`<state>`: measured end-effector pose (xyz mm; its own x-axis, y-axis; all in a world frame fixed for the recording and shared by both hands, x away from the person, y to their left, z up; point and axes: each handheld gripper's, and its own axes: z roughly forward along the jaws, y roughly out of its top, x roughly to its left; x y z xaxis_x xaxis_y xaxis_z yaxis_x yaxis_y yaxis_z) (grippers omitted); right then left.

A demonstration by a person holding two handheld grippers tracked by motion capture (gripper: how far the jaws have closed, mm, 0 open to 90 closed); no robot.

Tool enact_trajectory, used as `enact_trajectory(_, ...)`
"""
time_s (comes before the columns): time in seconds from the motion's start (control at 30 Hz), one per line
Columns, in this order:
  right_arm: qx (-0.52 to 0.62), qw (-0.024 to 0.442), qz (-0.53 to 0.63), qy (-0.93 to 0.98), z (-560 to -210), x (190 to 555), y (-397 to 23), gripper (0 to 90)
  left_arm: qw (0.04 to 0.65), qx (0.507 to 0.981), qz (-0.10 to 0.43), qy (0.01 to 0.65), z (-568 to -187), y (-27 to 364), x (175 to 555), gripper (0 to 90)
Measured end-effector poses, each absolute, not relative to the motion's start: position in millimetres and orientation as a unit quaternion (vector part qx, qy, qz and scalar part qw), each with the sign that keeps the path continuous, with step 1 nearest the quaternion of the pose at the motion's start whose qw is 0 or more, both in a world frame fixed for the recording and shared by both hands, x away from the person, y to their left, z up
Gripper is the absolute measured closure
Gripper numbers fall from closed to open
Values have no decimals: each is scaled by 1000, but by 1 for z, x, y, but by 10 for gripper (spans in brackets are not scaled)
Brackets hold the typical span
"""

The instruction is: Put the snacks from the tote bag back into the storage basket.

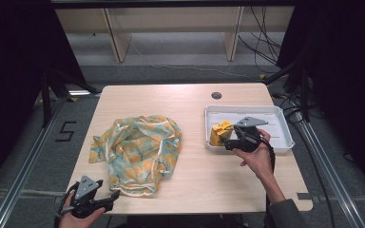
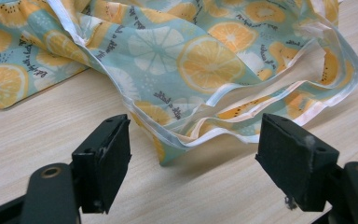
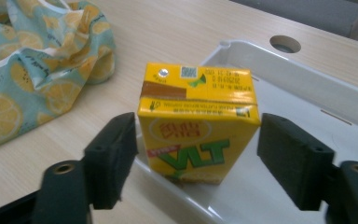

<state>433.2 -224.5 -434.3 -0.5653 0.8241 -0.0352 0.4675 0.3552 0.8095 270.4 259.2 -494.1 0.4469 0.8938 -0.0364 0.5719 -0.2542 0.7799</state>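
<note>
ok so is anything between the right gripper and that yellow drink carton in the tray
Nothing visible. The yellow drink carton stands upright in the white tray, at its left end, right between the right gripper's open jaws, with a small gap on each side. The fruit-print cloth bag lies well off to the side.

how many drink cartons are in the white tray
1. A yellow drink carton stands upright at the near-left end of the white tray, between the open jaws of the right tool. None shows elsewhere, though the hand hides part of the tray.
</note>
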Motion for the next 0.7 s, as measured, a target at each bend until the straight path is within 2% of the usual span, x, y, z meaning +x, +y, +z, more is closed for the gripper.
enact_trajectory(0.03,408,226,395,792,-434,433,-224,373,377,763,214,481,-494,259,270,250)
enact_trajectory(0.07,404,220,398,794,-433,429,-227,478,377,763,213,481,-494,259,270,250)
enact_trajectory(0.1,404,220,398,794,-433,429,-227,478,378,761,214,482,-494,259,270,250)
enact_trajectory(0.13,397,222,397,797,-434,428,-228,528,379,761,214,481,-494,259,270,250)
enact_trajectory(0.17,396,219,396,799,-434,424,-227,627,381,760,213,481,-495,259,271,250)
enact_trajectory(0.2,390,213,394,805,-434,422,-227,681,381,760,213,481,-495,259,271,250)
enact_trajectory(0.23,382,212,395,809,-435,420,-226,722,383,759,214,480,-495,259,271,250)
enact_trajectory(0.27,382,212,395,809,-435,420,-226,722,380,760,215,481,-495,259,271,250)
enact_trajectory(0.3,373,204,389,818,-436,418,-223,790,381,760,215,481,-495,258,271,250)
enact_trajectory(0.43,349,217,385,827,-439,418,-217,855,376,766,215,475,-495,259,271,250)
enact_trajectory(0.53,355,206,384,827,-440,417,-213,863,371,771,215,471,-494,260,271,250)
enact_trajectory(0.7,340,215,379,834,-446,423,-209,865,364,776,212,470,-493,260,271,249)
